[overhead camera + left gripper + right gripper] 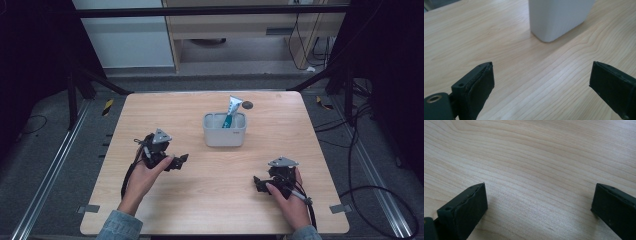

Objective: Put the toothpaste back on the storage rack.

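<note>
A white rectangular bin (224,132) stands mid-table with a white-and-teal tube (232,110) leaning upright inside it. My left gripper (181,161) rests low over the wood to the bin's left and nearer me, jaws pointing right. In the left gripper view that gripper (541,83) is open with bare wood between its pads, and the bin's (559,17) lower corner rises just ahead. My right gripper (257,183) sits near the front right, jaws pointing left. Its own view shows it (539,206) open over plain wood grain.
The wooden table (150,115) ends at metal-framed edges. A small dark round disc (247,105) lies behind the bin, to its right. Cables trail on the floor at the right, and black frame struts stand at both back corners.
</note>
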{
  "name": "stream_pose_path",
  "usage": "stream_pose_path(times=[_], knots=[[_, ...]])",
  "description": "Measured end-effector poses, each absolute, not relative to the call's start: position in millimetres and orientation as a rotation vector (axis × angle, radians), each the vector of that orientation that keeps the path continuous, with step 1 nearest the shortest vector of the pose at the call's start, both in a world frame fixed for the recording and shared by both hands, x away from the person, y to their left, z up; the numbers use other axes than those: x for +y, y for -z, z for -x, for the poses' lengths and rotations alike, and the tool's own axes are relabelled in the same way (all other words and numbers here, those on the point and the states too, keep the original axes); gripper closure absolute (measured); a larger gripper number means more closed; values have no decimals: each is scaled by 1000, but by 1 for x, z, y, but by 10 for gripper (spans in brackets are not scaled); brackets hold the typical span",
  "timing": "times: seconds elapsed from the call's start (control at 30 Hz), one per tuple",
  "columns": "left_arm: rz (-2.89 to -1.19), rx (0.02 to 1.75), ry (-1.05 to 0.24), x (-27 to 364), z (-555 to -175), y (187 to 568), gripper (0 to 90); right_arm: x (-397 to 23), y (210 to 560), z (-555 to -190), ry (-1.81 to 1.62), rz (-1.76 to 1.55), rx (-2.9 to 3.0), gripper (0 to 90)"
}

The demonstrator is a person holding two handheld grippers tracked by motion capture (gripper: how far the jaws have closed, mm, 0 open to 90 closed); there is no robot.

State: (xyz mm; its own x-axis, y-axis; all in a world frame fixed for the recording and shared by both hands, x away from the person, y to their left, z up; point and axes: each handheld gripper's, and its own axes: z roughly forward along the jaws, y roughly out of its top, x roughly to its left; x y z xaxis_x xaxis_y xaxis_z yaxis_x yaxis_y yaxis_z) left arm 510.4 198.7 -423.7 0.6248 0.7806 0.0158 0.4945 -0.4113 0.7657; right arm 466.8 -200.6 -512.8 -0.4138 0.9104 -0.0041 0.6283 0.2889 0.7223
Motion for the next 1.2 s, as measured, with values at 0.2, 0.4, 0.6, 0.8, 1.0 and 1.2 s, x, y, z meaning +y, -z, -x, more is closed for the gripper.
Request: stream_pose_path(times=[0.2, 0.4, 0.6, 0.8, 1.0, 1.2], knots=[[-2078, 1045, -506, 223, -510, 438, 51, -200, 513, -467, -912, -1385, 2142, 3], [-2058, 1111, -561, 242, -515, 452, 57, -200, 513, -467, -912, -1388, 2139, 3], [-2088, 1153, -527, 252, -521, 465, 56, -200, 513, -467, -912, -1389, 2139, 4], [-2132, 1194, -530, 259, -523, 482, 53, -200, 513, -467, -911, -1388, 2140, 4], [-2117, 1266, -529, 275, -527, 491, 55, -200, 513, -467, -911, -1387, 2140, 4], [-2092, 1311, -542, 286, -529, 499, 55, -200, 513, -467, -911, -1387, 2141, 4]])
